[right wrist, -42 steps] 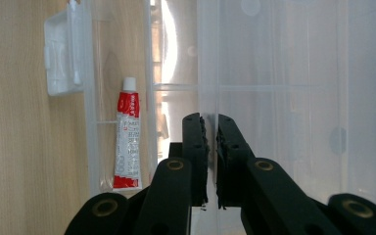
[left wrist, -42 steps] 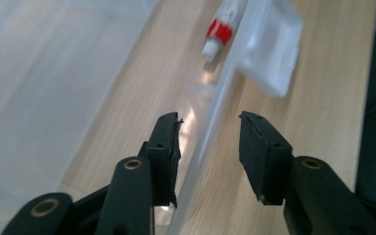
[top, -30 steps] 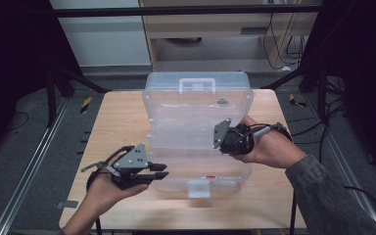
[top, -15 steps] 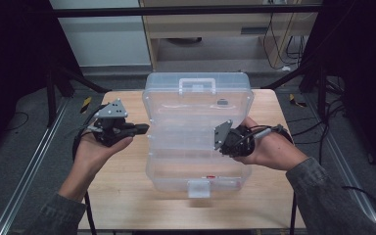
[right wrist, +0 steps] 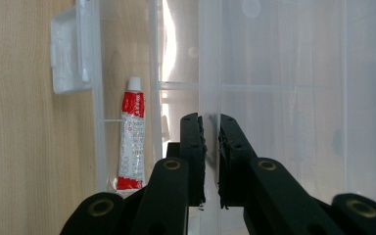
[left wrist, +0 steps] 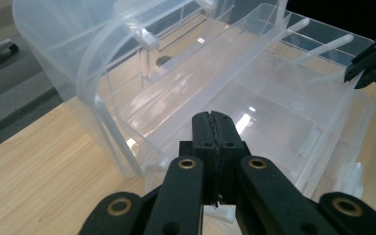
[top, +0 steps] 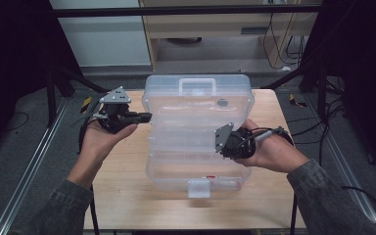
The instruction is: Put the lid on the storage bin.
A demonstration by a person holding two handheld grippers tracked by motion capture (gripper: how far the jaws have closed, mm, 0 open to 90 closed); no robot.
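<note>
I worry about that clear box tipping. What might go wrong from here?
The right gripper seems to pinch just a thin wall of the clear box; it may slip. The left gripper is shut beside the box, not steadying it, so a jolt might shift the red tube inside.

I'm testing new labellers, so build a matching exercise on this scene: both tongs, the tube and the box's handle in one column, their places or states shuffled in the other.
Things:
1. left tongs
2. right tongs
3. red-and-white tube
4. carry handle

Places or states:
A. lies inside the clear box, near its front latch
B. shut on nothing, beside the box's left edge
C. on the box's far edge
D. clamped on a clear wall of the box

Pairs: 1-B, 2-D, 3-A, 4-C
</note>
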